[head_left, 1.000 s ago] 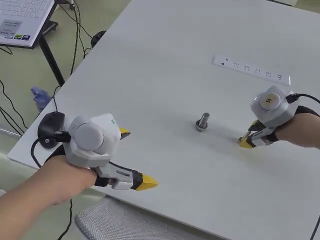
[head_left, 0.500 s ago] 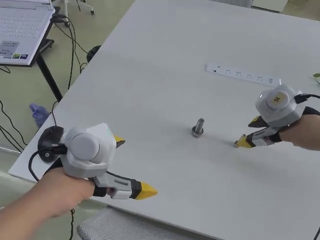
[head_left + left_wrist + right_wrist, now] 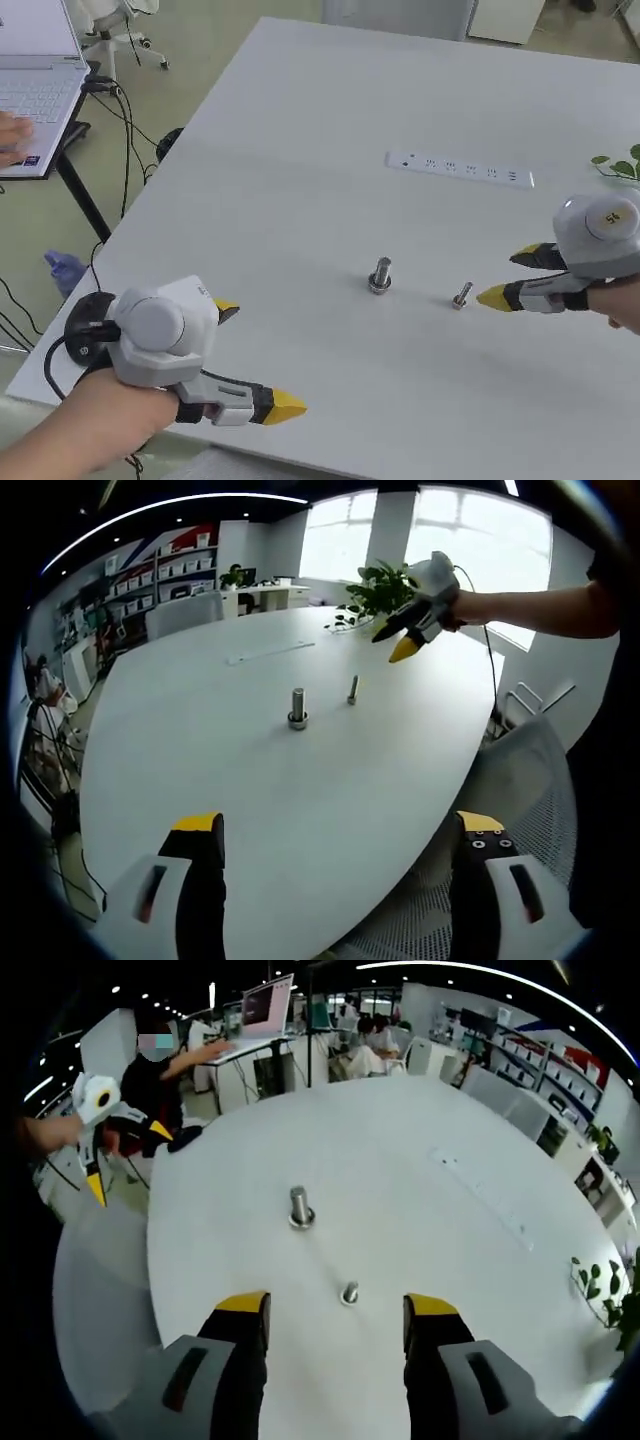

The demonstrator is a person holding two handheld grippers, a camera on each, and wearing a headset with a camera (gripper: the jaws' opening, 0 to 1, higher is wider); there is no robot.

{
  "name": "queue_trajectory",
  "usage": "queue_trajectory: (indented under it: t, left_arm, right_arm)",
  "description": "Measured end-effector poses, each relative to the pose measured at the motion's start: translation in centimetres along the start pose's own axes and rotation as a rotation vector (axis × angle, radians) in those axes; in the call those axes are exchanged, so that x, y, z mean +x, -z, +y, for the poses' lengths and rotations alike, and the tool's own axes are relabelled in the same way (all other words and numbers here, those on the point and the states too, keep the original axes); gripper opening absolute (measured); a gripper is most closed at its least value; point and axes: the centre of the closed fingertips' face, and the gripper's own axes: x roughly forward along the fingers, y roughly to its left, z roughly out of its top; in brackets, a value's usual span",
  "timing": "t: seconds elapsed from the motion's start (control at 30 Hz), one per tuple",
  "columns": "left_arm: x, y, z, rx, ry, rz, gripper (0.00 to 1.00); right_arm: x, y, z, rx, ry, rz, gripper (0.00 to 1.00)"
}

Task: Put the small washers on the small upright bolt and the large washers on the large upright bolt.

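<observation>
Right gripper (image 3: 500,277) held wide open, empty, near small bolt (image 3: 461,295) | left gripper (image 3: 265,356) likewise open, empty, by bench (image 3: 300,180) edge | large bolt (image 3: 380,277) upright mid-bench | risk: small bolt may be toppled if brushed by fingers (image 3: 495,296).

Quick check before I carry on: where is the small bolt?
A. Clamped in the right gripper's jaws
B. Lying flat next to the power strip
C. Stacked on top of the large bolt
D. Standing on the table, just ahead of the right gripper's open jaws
D: the small bolt stands on the table, apart from the right gripper, whose jaws are open and empty, and beside the large bolt.
</observation>
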Motion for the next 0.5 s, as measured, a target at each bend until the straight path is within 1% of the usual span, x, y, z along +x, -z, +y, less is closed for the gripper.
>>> queue_trajectory:
  t: [0.1,0.13,0.2,0.27,0.33,0.4,0.5]
  left_arm:
    - [-0.2,-0.1,0.0,0.001,-0.002,0.001,0.94]
    - [-0.2,-0.1,0.0,0.0,-0.002,0.001,0.94]
    - [-0.5,-0.6,-0.1,-0.017,-0.001,-0.02,0.94]
    - [-0.7,-0.8,-0.3,-0.017,0.0,-0.027,0.94]
    - [-0.6,-0.9,-0.4,-0.011,0.0,-0.029,0.94]
    - [-0.7,-1.0,-0.4,-0.01,-0.001,-0.032,0.94]
    - [-0.8,-1.3,-0.3,-0.026,-0.007,-0.047,0.94]
  right_arm:
    - [-1.0,0.3,0.5,0.051,0.009,-0.046,0.56]
    - [-1.4,0.4,1.0,0.067,-0.001,-0.072,0.56]
    - [-2.1,0.6,1.5,0.064,0.005,-0.091,0.57]
    - [-2.8,0.8,2.2,0.096,0.005,-0.125,0.58]
    - [-3.4,0.6,2.6,0.105,0.01,-0.167,0.61]
    - [-4.0,0.7,3.2,0.145,0.008,-0.195,0.62]
    - [-4.8,0.9,4.3,0.143,0.012,-0.232,0.66]
